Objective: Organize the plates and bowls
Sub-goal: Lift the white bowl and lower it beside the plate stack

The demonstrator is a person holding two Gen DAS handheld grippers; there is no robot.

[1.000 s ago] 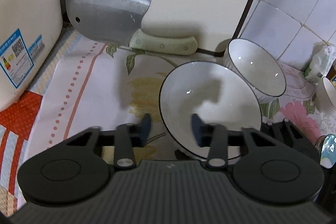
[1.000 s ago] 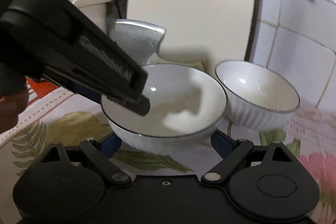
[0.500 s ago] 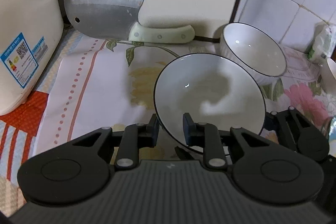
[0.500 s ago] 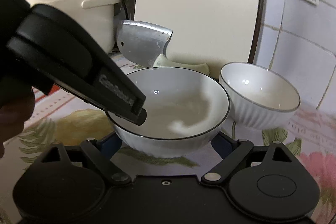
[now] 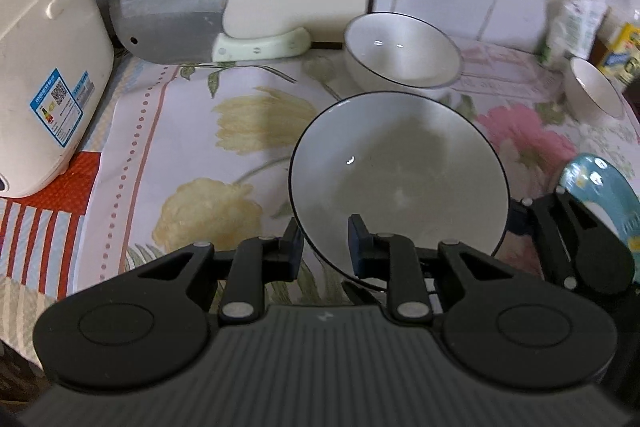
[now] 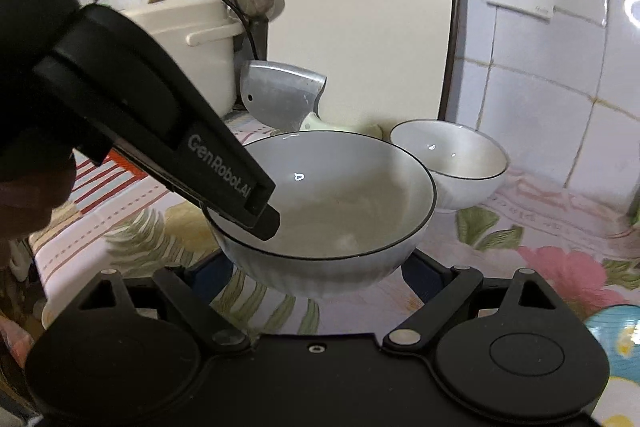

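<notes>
White bowl [image 5: 400, 175] with a dark rim sits clamped at its near edge by the left gripper [image 5: 324, 247], while the right gripper [image 6: 316, 271], spread wide, hugs its outer sides above the floral cloth [image 5: 240, 131]. Behind stand a second bowl [image 5: 402, 51] and a cleaver [image 5: 176, 27].

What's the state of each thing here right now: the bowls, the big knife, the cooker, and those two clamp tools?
Held bowl: empty, lifted off the cloth, gripped by both tools.
Left gripper: jaws shut on the bowl's rim.
Right gripper: jaws wide, cradling the bowl's sides.
Second bowl: empty, upright on the cloth.
Third bowl: tilted, at the right edge.
Cleaver: leaning on the board behind it.
Rice cooker: lid closed.
</notes>
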